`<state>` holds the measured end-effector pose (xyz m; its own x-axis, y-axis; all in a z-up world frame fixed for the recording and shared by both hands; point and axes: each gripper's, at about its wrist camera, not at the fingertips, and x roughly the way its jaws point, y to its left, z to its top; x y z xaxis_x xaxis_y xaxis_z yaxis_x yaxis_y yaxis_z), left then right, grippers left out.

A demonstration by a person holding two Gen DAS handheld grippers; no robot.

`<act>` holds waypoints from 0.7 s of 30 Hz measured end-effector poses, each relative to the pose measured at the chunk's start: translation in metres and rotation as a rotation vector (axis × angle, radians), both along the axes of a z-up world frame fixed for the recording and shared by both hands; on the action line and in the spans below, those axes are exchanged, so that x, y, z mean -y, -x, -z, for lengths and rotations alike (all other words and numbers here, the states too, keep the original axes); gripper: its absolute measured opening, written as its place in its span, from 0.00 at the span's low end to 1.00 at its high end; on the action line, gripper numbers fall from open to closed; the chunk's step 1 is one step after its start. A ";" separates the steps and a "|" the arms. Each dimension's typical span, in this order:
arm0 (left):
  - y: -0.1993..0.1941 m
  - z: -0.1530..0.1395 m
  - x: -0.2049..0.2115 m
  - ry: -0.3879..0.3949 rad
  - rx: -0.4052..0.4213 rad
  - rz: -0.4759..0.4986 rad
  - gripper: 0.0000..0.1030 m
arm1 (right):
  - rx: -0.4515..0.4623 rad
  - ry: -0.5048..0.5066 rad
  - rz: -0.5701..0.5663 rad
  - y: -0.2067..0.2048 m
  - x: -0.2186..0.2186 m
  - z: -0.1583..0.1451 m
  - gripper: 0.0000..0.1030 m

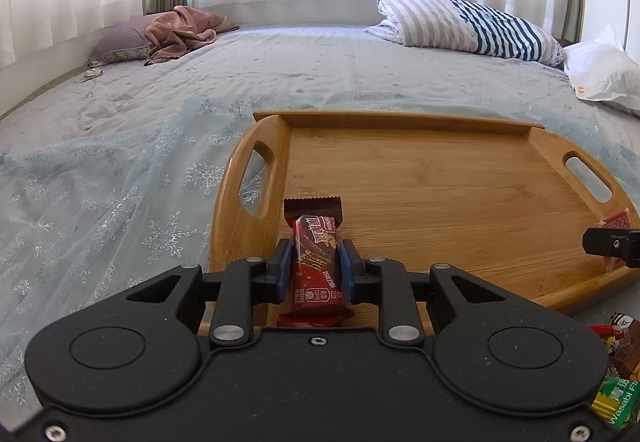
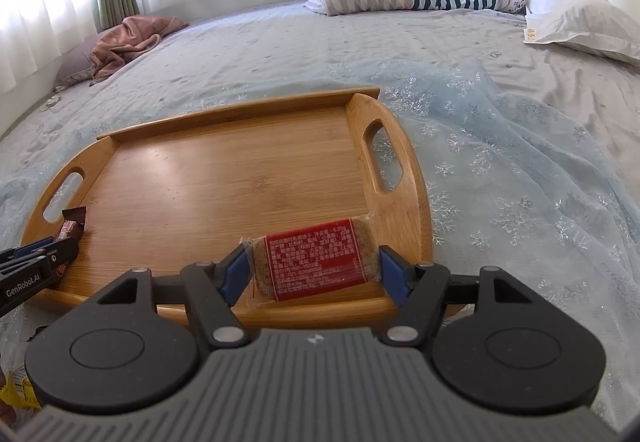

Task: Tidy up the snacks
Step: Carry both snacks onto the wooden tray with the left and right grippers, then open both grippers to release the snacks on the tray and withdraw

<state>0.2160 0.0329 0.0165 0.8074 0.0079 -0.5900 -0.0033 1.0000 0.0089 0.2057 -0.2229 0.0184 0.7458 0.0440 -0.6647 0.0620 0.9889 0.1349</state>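
I am setting 2 snacks onto the bamboo tray on the bed, 1 in each hand-held gripper. The left gripper has its blue pads pinched on the sides of a red chocolate wafer bar, which points lengthwise away from the camera, low over the tray's near left corner beside the left handle slot. I cannot tell whether its far end already touches the wood.

The right gripper stands spread around a clear-wrapped biscuit bar with a red label. The right pad shows a gap from the wrapper, the left pad is at most just touching it, and the bar seems to lie flat on the tray floor near the right handle slot, so I judge this one released.

To do the step well, I would bring the wafer bar down until it lies flat, then part the left pads gently so the wrapper does not cling and drag. The right gripper should draw straight back without nudging the biscuit bar.

The tray is otherwise bare: 2 snacks at its near edge, well apart, with the middle and far side free for more. Off the tray, at the near right edge of the left view, loose packets wait, among them a green wasabi packet. A yellow packet shows at the lower left of the right view.
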 end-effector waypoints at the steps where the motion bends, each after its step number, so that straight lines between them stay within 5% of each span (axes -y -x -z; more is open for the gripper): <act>1: 0.000 0.000 0.000 0.000 0.000 -0.002 0.25 | -0.001 0.001 -0.001 0.000 0.000 -0.001 0.77; 21: 0.018 -0.017 -0.004 -0.001 0.031 -0.013 0.41 | 0.046 0.016 0.008 0.015 -0.002 -0.017 0.90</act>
<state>0.1976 0.0374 0.0332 0.8254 0.0194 -0.5643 -0.0169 0.9998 0.0097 0.1907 -0.2209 0.0358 0.7759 0.0280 -0.6302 0.0637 0.9904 0.1224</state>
